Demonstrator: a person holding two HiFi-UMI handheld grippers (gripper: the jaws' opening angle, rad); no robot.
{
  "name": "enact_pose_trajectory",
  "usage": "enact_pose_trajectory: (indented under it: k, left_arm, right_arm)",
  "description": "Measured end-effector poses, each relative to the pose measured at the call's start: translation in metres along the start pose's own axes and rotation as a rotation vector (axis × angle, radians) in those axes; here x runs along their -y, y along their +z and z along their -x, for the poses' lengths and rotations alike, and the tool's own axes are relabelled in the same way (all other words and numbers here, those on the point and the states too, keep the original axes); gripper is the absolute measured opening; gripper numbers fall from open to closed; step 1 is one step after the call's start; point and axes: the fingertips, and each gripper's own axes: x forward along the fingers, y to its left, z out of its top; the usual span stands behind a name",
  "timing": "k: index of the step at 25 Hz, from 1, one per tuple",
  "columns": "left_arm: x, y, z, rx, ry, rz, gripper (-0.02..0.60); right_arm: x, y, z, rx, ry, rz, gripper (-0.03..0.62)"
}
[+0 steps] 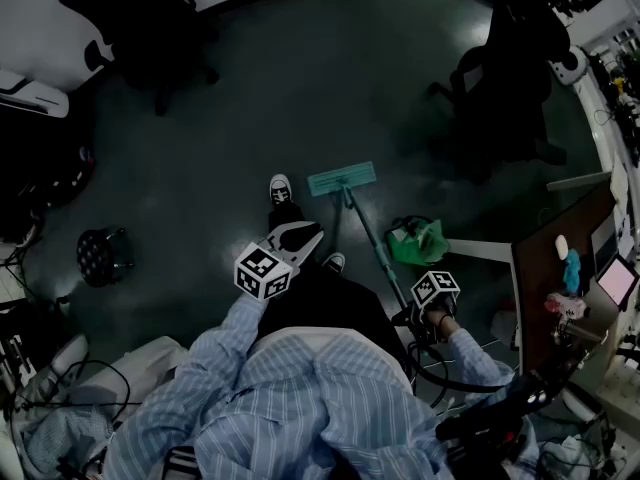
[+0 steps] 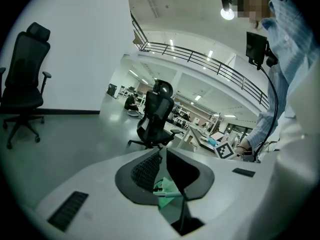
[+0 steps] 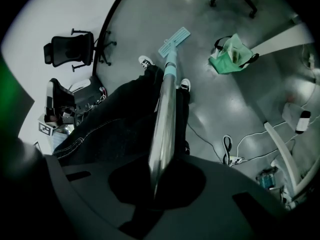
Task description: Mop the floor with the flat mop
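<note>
The flat mop's teal head [image 1: 342, 178] lies flat on the dark floor, just ahead of the person's shoes [image 1: 281, 186]. Its metal pole [image 1: 375, 243] slants back to my right gripper [image 1: 412, 313], which is shut on it. In the right gripper view the pole [image 3: 165, 109] runs out from between the jaws of my right gripper [image 3: 159, 176] to the mop head [image 3: 175, 38]. My left gripper [image 1: 300, 236] hovers over the person's legs, left of the pole and apart from it. In its own view the left gripper [image 2: 163, 156] has its jaws together with nothing held.
A green bag [image 1: 418, 240] sits on the floor right of the pole, beside a desk [image 1: 560, 258]. Black office chairs stand at the far right [image 1: 500, 78] and far left [image 1: 150, 18]. Cables and a power strip [image 3: 227, 149] lie near the desk.
</note>
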Motion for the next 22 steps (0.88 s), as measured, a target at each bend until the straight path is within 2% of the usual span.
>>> enact_pose_trajectory:
  k: [5,11,17,22]
  left_arm:
    - [-0.013,0.004,-0.003,-0.019,-0.009,0.014,0.043]
    - [-0.057,0.021,-0.006,-0.03,0.015,0.032,0.043]
    - [-0.114,0.055,-0.008,-0.023,0.048,0.055,0.043]
    - [-0.171,0.087,-0.023,-0.017,0.074,0.076,0.043]
  right_arm:
    - [-0.018,0.028,0.008,0.014,0.012,-0.005,0.028]
    - [-0.049,0.091,0.027,0.012,-0.001,0.017,0.028]
    - [-0.102,0.174,0.057,0.027,0.007,0.028,0.028]
    - [-0.148,0.264,0.092,0.052,0.014,0.037,0.028]
